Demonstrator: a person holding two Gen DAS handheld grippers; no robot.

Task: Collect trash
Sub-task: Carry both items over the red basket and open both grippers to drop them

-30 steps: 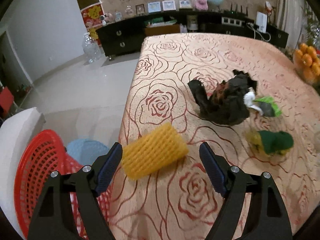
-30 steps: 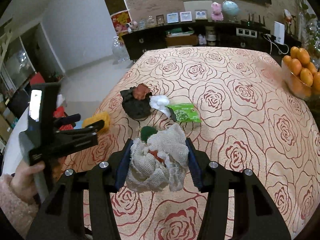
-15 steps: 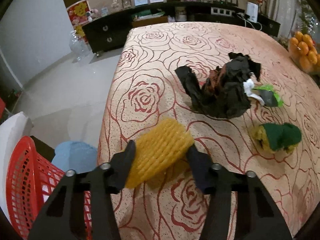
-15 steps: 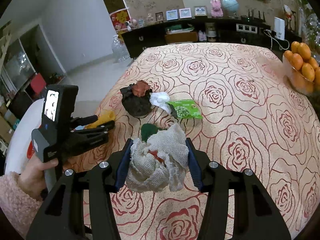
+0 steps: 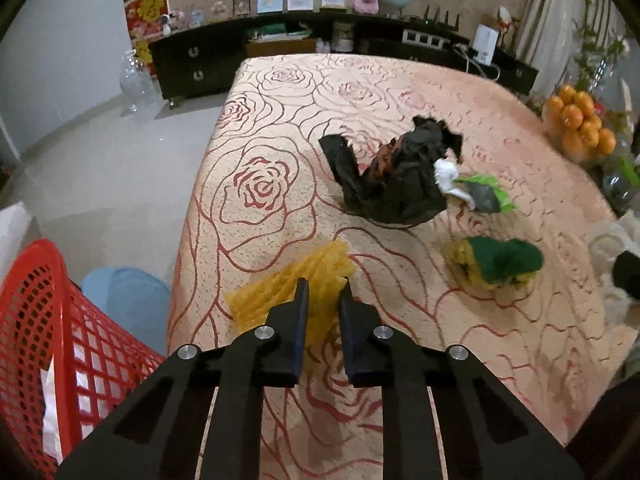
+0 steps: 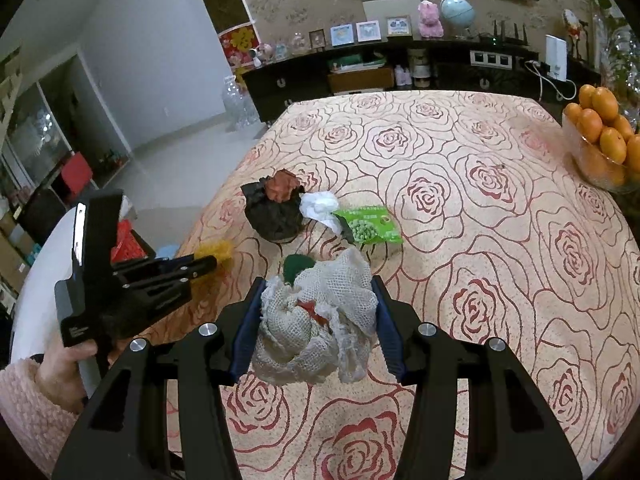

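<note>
**Foam net pinched, mesh wad held**

Left wrist view: left gripper (image 5: 322, 294), low centre, has just been closing and now clamps the flattened yellow foam net (image 5: 280, 288) at the table (image 5: 400, 80) edge. Red basket (image 5: 44, 344) sits lower left; black bag (image 5: 396, 184) and green sponge (image 5: 500, 264) lie right of centre.

Right wrist view: right gripper (image 6: 318, 316), bottom centre, is clamped on a white mesh wad (image 6: 316, 320). Green packet (image 6: 368, 230) lies mid-frame, oranges (image 6: 604, 128) at the right edge.

Two grippers (image 5: 323, 294) (image 6: 318, 300); one red basket (image 5: 52, 320); six trash pieces on tablecloth (image 6: 480, 208); one orange bowl (image 6: 600, 168).
</note>
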